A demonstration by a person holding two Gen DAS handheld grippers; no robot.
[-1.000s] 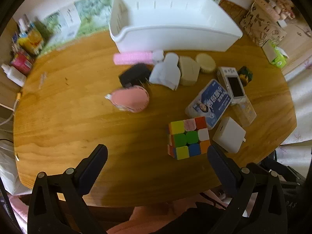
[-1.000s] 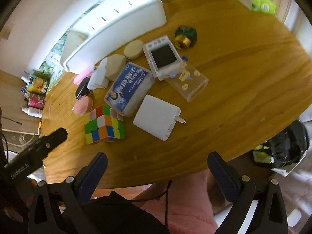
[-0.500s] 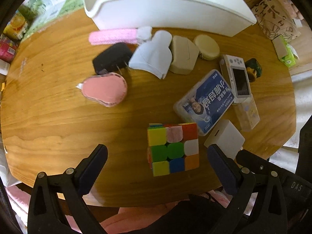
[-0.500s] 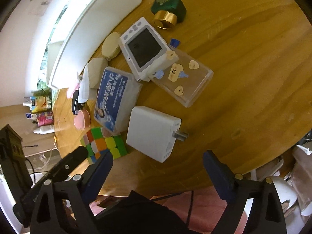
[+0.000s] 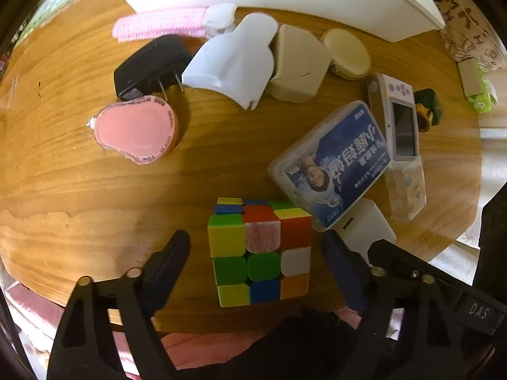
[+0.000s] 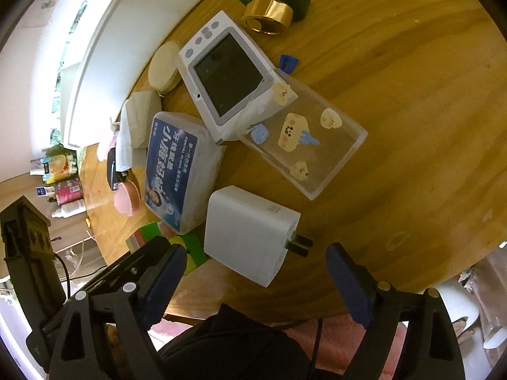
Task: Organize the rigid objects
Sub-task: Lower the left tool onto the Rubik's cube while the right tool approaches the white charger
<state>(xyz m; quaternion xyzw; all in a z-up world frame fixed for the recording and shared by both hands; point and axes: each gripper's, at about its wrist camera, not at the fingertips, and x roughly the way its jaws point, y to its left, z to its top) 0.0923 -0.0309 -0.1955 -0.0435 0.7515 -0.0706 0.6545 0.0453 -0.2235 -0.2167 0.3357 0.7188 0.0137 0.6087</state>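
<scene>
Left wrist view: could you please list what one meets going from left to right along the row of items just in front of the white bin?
Pink hair roller → black plug adapter → white curved plastic piece → beige charger block → round beige tin.

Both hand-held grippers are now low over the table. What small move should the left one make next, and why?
Probably lower the left hand-held gripper a little more, then close on the multicoloured puzzle cube. Its jaws have just been closing, the cube stands between them, yet gaps remain on both sides. The blue-labelled plastic box is close to the cube's far corner, so go straight down.
</scene>
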